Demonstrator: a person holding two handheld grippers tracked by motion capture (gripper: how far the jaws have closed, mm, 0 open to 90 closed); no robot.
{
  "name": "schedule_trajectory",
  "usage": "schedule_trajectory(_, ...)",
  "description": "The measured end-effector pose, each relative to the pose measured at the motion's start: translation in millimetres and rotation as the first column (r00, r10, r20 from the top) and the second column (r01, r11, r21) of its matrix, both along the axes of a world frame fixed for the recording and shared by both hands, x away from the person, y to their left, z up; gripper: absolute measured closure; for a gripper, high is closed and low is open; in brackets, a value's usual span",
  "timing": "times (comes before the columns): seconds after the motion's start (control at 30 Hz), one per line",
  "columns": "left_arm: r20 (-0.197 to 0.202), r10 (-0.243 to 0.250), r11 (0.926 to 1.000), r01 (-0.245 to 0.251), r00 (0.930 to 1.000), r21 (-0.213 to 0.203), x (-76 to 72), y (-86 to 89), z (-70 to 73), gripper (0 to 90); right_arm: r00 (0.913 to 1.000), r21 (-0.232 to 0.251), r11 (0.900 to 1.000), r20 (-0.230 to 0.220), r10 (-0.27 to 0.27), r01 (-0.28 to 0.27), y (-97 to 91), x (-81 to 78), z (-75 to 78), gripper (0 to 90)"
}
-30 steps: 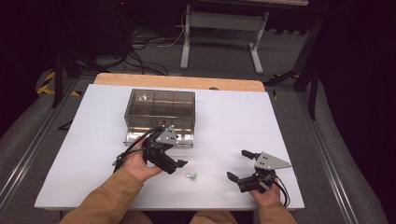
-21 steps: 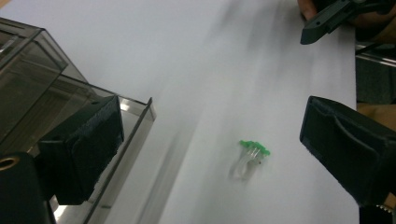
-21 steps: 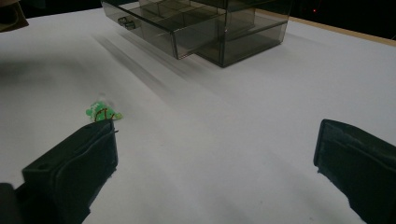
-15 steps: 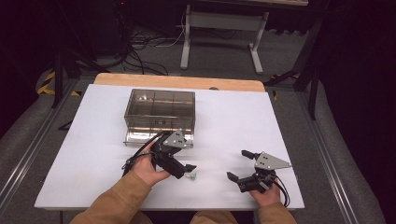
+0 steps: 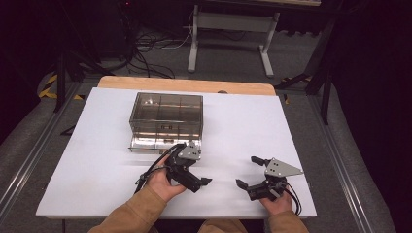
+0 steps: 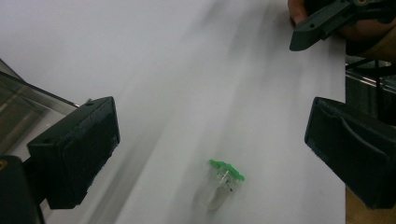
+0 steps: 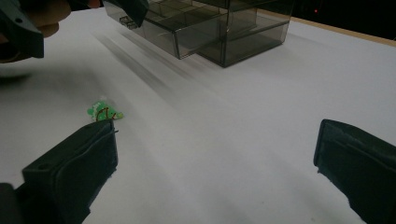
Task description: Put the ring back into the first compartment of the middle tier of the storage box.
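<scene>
A small clear piece with a green cap (image 6: 222,183) lies on the white table (image 5: 97,160). My left gripper (image 6: 210,135) hangs just above it, open. Its jaws have just been opening, and the piece lies on the table between them, untouched. From above, the left gripper (image 5: 197,177) covers the piece. My right gripper (image 5: 248,172) rests open and empty near the front edge. In the right gripper view (image 7: 215,163) the green-capped piece (image 7: 103,112) lies just past its left jaw.
A smoky clear drawer box (image 5: 166,108) stands at the table's middle back, its bottom drawer (image 5: 153,143) pulled out toward me, close behind the left hand. A wooden strip (image 5: 184,85) borders the far edge. Cables and a stand lie on the floor beyond.
My left gripper has moved right and down toward the front, coming over the small piece, which it now hides from above. The right gripper has stayed put.
</scene>
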State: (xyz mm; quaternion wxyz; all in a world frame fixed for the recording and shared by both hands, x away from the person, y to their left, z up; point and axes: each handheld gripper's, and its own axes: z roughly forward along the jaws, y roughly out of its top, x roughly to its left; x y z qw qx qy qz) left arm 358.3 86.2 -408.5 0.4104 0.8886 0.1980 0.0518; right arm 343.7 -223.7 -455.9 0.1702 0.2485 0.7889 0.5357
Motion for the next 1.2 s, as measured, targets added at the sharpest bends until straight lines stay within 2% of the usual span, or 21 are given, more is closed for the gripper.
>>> schedule_trajectory(0.17, -0.004, -0.007, 0.9999, 0.008, 1.0, 0.014, -3.1, -4.0, -8.7, 6.1, 1.0, 0.0, 1.0, 0.0, 0.001, -0.001, 0.1, -0.1, 0.0, 0.0)
schedule_trajectory(0.27, 0.011, -0.007, 0.9999, 0.006, 0.9999, 0.015, -5.0, -4.8, -12.2, 7.8, 1.0, 0.0, 1.0, 0.0, 0.002, -0.002, 0.1, -0.1, 0.0, 0.0)
schedule_trajectory(0.4, -0.006, -0.01, 0.9999, 0.01, 0.9999, 0.01, -4.9, -5.5, -17.9, 10.6, 1.0, 0.0, 1.0, 0.0, 0.003, -0.003, 0.1, -0.1, 0.0, 0.0)
schedule_trajectory(0.6, -0.007, -0.002, 0.9999, 0.002, 1.0, 0.015, -5.9, -8.0, -27.8, 11.5, 1.0, 0.0, 1.0, 0.0, 0.004, -0.004, 0.1, -0.2, 0.0, 0.0)
schedule_trajectory(0.67, -0.004, -0.004, 1.0, 0.004, 1.0, 0.009, -5.8, -7.7, -29.7, 11.5, 1.0, 0.0, 1.0, -0.001, 0.003, -0.003, 0.2, -0.2, 0.0, 0.0)
schedule_trajectory(0.7, 0.012, -0.003, 0.9999, 0.003, 0.9999, 0.014, -6.4, -7.1, -33.5, 11.5, 1.0, 0.0, 1.0, 0.0, 0.004, -0.004, 0.2, -0.2, -0.1, 0.0)
schedule_trajectory(0.77, 0.019, -0.012, 0.9997, 0.011, 0.9998, 0.024, -6.9, -7.3, -36.9, 11.5, 1.0, -0.001, 1.0, -0.001, 0.004, -0.004, 0.2, -0.2, -0.1, 0.0)
schedule_trajectory(0.9, 0.014, -0.015, 0.9998, 0.014, 0.9998, 0.01, -7.5, -6.7, -40.9, 11.8, 1.0, -0.001, 1.0, -0.001, 0.005, -0.005, 0.2, -0.1, -0.1, 0.0)
schedule_trajectory(0.97, 0.01, -0.023, 0.9996, 0.023, 0.9997, -0.019, -7.3, -4.7, -41.6, 11.7, 1.0, -0.001, 1.0, -0.001, 0.005, -0.005, 0.2, -0.2, -0.1, 0.0)
schedule_trajectory(1.03, 0.013, -0.023, 0.9993, 0.023, 0.9997, -0.031, -7.6, -3.2, -41.6, 11.7, 1.0, -0.001, 1.0, -0.001, 0.006, -0.006, 0.3, -0.2, -0.2, 0.0)
schedule_trajectory(1.2, 0.007, -0.02, 0.9996, 0.02, 0.9998, -0.018, -7.3, -4.4, -43.4, 11.5, 1.0, -0.004, 1.0, -0.002, 0.007, -0.007, 0.7, -0.4, -0.3, 0.0)
